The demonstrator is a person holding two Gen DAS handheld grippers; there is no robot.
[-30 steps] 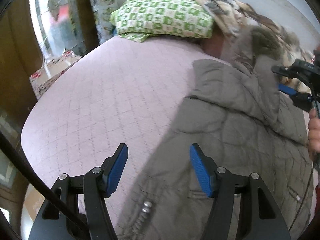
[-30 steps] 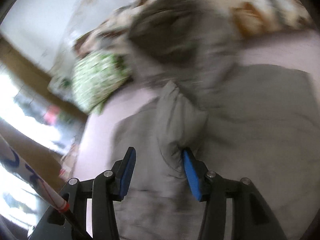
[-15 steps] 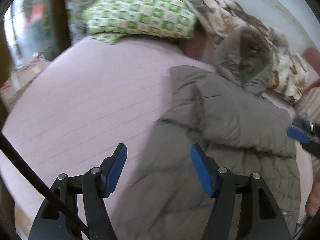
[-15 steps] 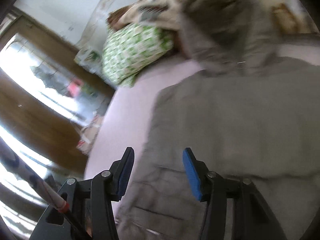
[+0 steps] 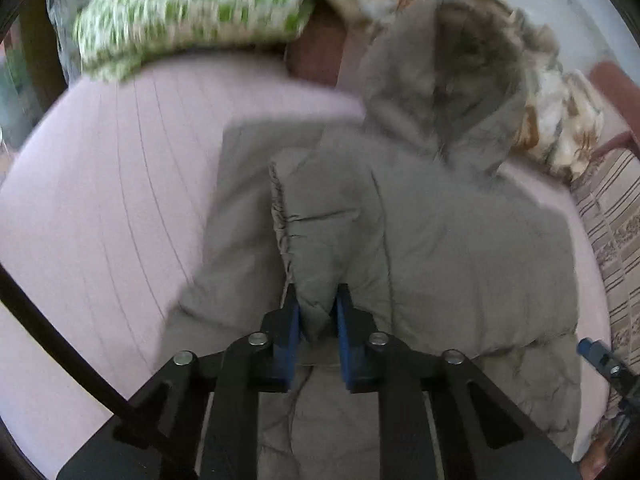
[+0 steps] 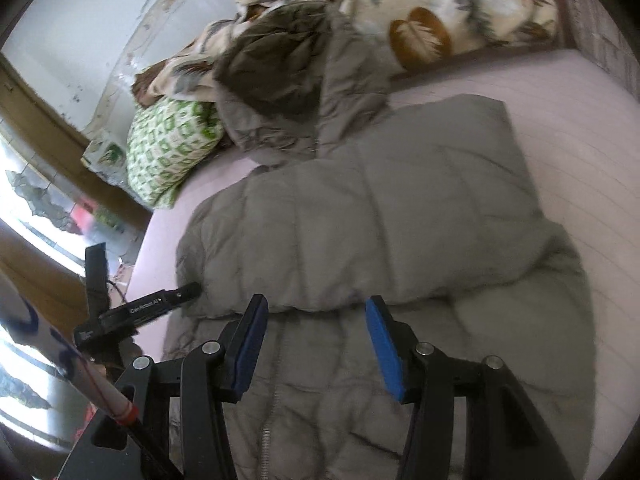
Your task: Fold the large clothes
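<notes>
Grey padded coat (image 5: pixel 460 248) spread on the pink bed (image 5: pixel 100 200), straight ahead of both pairs of jaws. Left gripper (image 5: pixel 318 304) with jaws just closed, blue pads pinching a puckered fold of the coat's sleeve between them; how much cloth sits deeper between the pads, hidden by the black arms. Everything beyond these jaws smeared by motion blur, so quilting and seams hard to read. Fur-edged hood (image 5: pixel 452 64) far ahead of the jaws and a little to their right, its upper part lost against a leaf-print blanket (image 5: pixel 560 120). Green checked pillow (image 5: pixel 192 8) far ahead and to the left, badly blurred and cut by the picture's top. Right gripper (image 6: pixel 316 332) with jaws standing partly apart, holding nothing, hanging over the coat; one folded-over sleeve (image 6: pixel 360 216) just ahead of the fingertips, whether the pads touch the cloth impossible to tell. Zipper (image 6: pixel 266 436) visible below and behind these jaws, then hidden under the gripper body. In the right wrist view only a black part of the left gripper seen, to the left of the jaws, its tips hidden behind the coat's edge. In the left wrist view only one blue tip of the right gripper seen at the far right, the rest cut off. Lower hem of the coat out of sight.
</notes>
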